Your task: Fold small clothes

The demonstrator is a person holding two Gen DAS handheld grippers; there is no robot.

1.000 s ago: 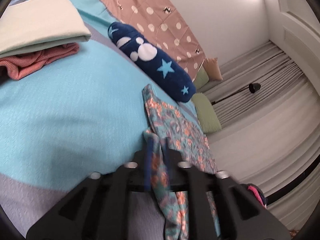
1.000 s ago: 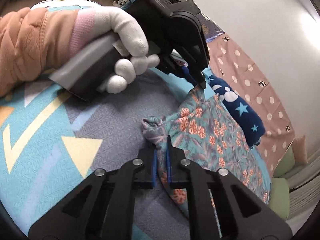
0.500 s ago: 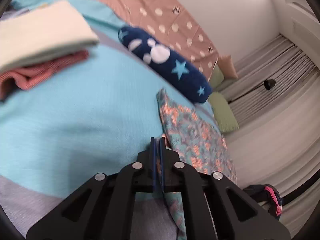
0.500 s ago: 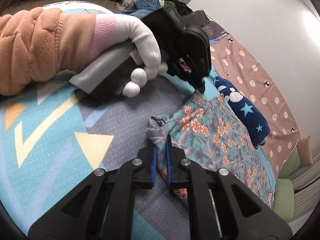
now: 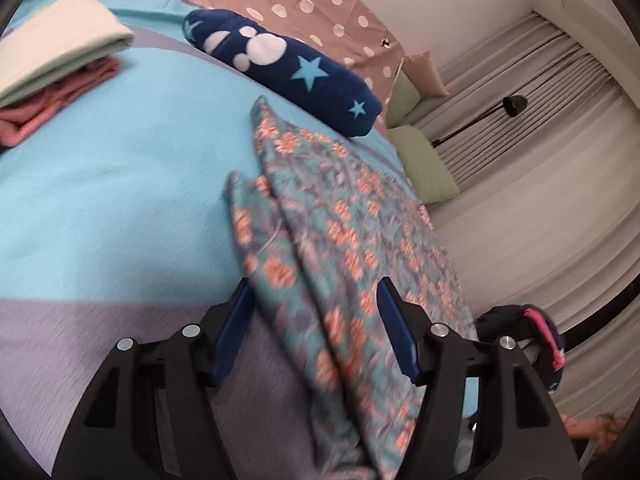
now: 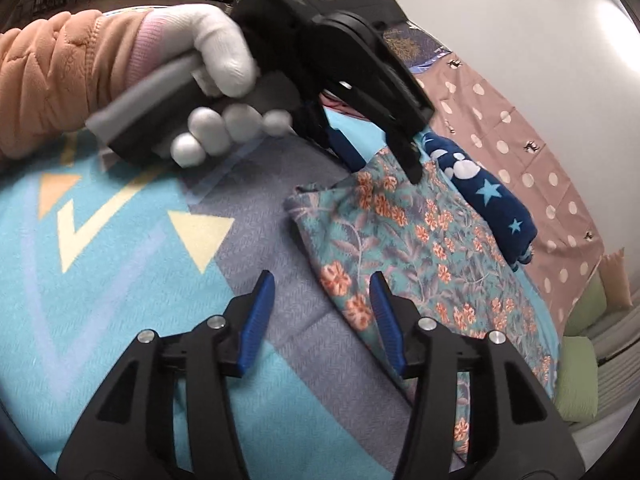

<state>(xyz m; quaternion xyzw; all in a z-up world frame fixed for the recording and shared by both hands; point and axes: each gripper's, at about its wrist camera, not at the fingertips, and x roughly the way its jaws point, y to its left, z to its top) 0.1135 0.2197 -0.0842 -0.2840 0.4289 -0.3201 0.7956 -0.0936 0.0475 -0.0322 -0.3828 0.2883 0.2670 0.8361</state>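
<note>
The small cloth is teal with lots of orange flowers and gray-purple leaves on it. It lies flat on the blue and gray blanket. It is long and thin, folded along its length, with one layer on top of another. A narrow flap sticks out along one side. One end is a bit bunched up and wrinkly. The far side lies just beside a dark blue roll with stars.
</note>
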